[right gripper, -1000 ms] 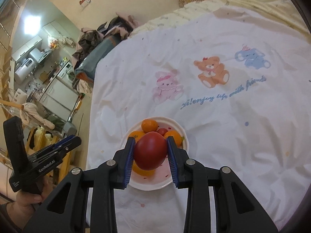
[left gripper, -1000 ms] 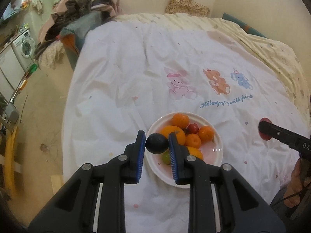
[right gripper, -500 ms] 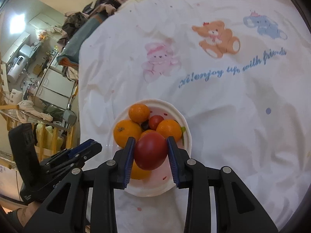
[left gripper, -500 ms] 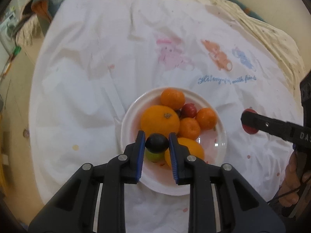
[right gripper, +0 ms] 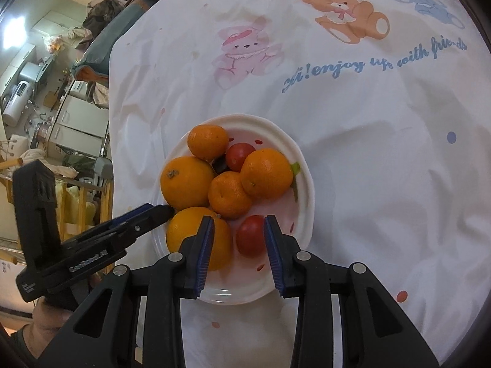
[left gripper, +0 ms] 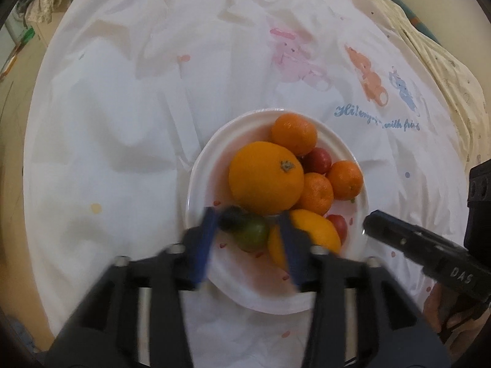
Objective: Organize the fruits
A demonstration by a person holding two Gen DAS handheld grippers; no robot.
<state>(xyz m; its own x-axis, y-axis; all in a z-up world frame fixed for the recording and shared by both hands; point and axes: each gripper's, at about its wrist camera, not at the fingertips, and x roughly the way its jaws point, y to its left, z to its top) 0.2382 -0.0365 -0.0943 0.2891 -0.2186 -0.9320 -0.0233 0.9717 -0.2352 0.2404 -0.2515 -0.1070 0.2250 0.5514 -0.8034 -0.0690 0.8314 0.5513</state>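
Left hand-held gripper just opened, releasing dark plum, right hand-held gripper released tomato onto plate.

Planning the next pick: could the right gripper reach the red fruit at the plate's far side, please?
Probably only from above: the red fruit is hemmed in by tangerines standing between it and the right gripper.
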